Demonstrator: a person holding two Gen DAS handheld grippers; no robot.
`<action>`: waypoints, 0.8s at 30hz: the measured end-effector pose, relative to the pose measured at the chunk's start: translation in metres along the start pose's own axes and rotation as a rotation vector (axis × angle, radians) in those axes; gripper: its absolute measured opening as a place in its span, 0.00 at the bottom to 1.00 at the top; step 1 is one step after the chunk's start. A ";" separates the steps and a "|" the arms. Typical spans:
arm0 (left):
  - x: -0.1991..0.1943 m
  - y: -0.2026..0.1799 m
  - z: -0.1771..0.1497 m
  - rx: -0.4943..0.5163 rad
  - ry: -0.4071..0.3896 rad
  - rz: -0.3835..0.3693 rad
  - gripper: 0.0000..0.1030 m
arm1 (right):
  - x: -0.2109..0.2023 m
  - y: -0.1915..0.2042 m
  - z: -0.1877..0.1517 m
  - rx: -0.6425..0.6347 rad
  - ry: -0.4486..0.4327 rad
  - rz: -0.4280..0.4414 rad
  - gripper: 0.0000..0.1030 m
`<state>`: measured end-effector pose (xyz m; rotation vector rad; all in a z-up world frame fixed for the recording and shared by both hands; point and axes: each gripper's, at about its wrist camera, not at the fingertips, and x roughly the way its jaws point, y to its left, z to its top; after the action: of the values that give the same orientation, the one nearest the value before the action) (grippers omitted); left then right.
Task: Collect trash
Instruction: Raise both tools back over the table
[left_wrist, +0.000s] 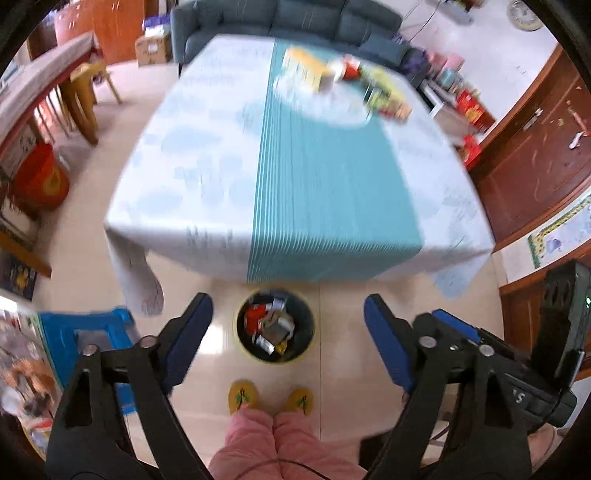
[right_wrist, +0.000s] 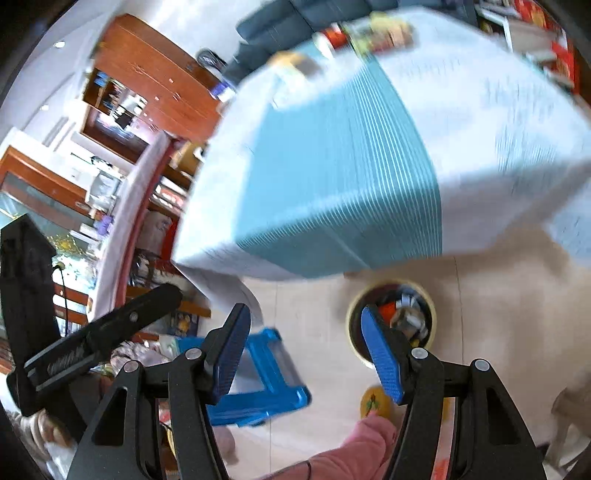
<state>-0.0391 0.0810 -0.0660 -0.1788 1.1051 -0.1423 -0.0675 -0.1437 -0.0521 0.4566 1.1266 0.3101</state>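
Tiled floor below table; bin set near for easy drops. Left tool and right tool wide, empty, above bin. Clutter waiting far right.

Open floor around trash bin, directly ahead of left gripper. Beyond: table edge. Left: blue stool. Below: slippers.
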 end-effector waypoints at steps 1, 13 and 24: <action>-0.012 -0.004 0.009 0.011 -0.021 -0.003 0.76 | -0.014 0.009 0.007 -0.012 -0.027 -0.001 0.62; -0.100 -0.026 0.107 0.073 -0.185 -0.064 0.76 | -0.122 0.070 0.083 -0.095 -0.315 -0.077 0.64; -0.117 -0.031 0.181 0.106 -0.254 -0.040 0.76 | -0.142 0.084 0.161 -0.107 -0.409 -0.140 0.64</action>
<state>0.0708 0.0875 0.1216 -0.1203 0.8390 -0.2081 0.0216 -0.1670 0.1594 0.3255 0.7347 0.1439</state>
